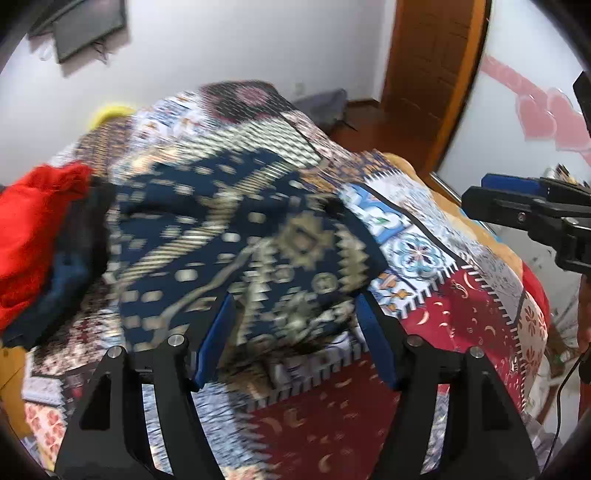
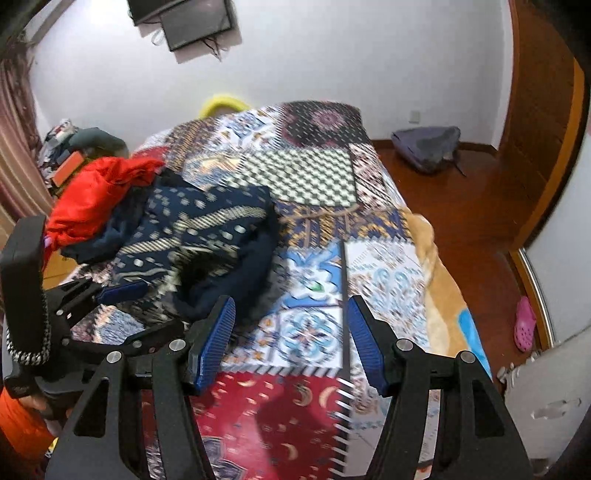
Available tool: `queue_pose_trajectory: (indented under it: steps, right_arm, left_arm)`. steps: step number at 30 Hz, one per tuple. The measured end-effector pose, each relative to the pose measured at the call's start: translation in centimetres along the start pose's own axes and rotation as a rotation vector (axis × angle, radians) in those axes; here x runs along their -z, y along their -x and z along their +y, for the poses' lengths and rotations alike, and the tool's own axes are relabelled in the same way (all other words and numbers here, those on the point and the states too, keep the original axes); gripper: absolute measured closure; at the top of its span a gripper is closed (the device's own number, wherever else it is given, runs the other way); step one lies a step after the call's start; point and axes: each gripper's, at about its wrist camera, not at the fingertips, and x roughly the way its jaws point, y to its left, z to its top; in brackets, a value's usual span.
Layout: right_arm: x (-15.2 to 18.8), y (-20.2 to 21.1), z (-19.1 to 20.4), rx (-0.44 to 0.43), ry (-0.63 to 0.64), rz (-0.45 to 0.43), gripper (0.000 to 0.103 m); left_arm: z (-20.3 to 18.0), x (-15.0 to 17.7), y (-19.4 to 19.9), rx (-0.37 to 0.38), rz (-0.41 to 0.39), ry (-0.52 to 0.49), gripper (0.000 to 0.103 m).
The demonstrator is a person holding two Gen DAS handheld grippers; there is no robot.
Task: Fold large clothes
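Observation:
A navy garment with a cream woven pattern [image 1: 236, 229] lies crumpled on the patchwork bedspread [image 1: 458, 314]. My left gripper [image 1: 295, 332] stands open right at its near edge, with the hem lying loose between the blue pads [image 1: 218, 339]; they do not press on it. In the right wrist view the same garment [image 2: 207, 229] sits left of centre, with the left gripper [image 2: 162, 306] at its near edge. My right gripper [image 2: 291, 332] hovers open over bare bedspread [image 2: 314, 325], nothing between its fingers, to the right of the garment. It shows at the right edge [image 1: 476, 190] of the left wrist view.
A red garment [image 2: 96, 195] and a dark one [image 1: 70, 273] are heaped at the bed's left side. A tan blanket edge [image 2: 439, 266] hangs off the right. Beyond are a wooden floor with a grey bag [image 2: 424, 147], a pink shoe [image 2: 524, 325], a wooden door [image 1: 428, 74] and a wall screen [image 2: 195, 22].

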Motion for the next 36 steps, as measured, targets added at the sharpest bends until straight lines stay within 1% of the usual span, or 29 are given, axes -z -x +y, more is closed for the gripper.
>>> queue_pose_trajectory:
  steps: [2, 5, 7, 9, 10, 14, 17, 18, 21, 24, 26, 28, 29, 31, 33, 36]
  right_arm:
    - [-0.3, -0.1, 0.7, -0.015, 0.015, -0.004, 0.044]
    - [-0.9, -0.5, 2.3, -0.038, 0.046, -0.006, 0.044]
    - [-1.2, -1.0, 3.2, -0.057, 0.056, -0.004, 0.044]
    - [-1.4, -2.0, 4.1, -0.079, 0.053, 0.007, 0.044]
    - [-1.5, -2.6, 4.6, -0.093, 0.049, 0.016, 0.044]
    - [-1.9, -5.0, 5.8, -0.158, 0.023, 0.061, 0.044]
    - [-2.0, -6.6, 6.4, -0.166, 0.018, 0.083, 0.044]
    - [-2.0, -7.1, 6.3, -0.161, 0.014, 0.091, 0.044]
    - [-1.8, -8.6, 5.1, -0.133, -0.020, 0.121, 0.044]
    - [-0.9, -10.0, 2.9, -0.086, -0.060, 0.180, 0.044]
    - [0.3, -10.8, 1.3, -0.085, -0.085, 0.239, 0.044]
    - [1.5, -11.1, 0.2, -0.098, -0.097, 0.263, 0.042]
    - [1.8, -11.0, -0.1, -0.105, -0.090, 0.258, 0.042]
    - [2.0, -10.4, 0.3, -0.086, -0.046, 0.249, 0.042]
    - [1.6, -9.9, 1.0, -0.064, -0.010, 0.251, 0.042]
    - [0.2, -8.9, 2.0, -0.079, 0.017, 0.222, 0.042]
  left_arm:
    - [1.4, 0.1, 1.7, -0.031, -0.035, 0.028, 0.035]
    - [4.0, -0.3, 3.7, -0.092, -0.091, 0.067, 0.030]
    - [5.7, -0.8, 4.0, -0.121, -0.116, 0.101, 0.022]
    - [7.3, -1.1, 4.1, -0.162, -0.130, 0.135, 0.019]
    - [8.2, -1.2, 3.8, -0.179, -0.124, 0.152, 0.019]
    - [10.5, -0.8, 1.4, -0.193, -0.067, 0.191, 0.019]
    - [11.1, 0.3, -1.4, -0.203, 0.001, 0.191, 0.019]
    - [11.2, 0.7, -2.0, -0.194, 0.007, 0.194, 0.018]
    - [11.9, 2.0, -3.1, -0.171, 0.009, 0.229, 0.012]
    - [12.8, 2.6, -3.6, -0.143, 0.007, 0.267, 0.011]
    - [13.1, 2.8, -3.8, -0.127, 0.003, 0.277, 0.011]
    - [13.0, 2.9, -3.9, -0.129, 0.002, 0.264, 0.008]
    - [12.8, 2.9, -4.1, -0.136, 0.001, 0.252, 0.008]
    - [12.4, 2.9, -4.3, -0.152, -0.002, 0.235, 0.008]
    - [12.2, 2.5, -4.2, -0.169, -0.004, 0.218, 0.008]
    - [12.1, 1.8, -3.2, -0.185, -0.008, 0.188, 0.008]
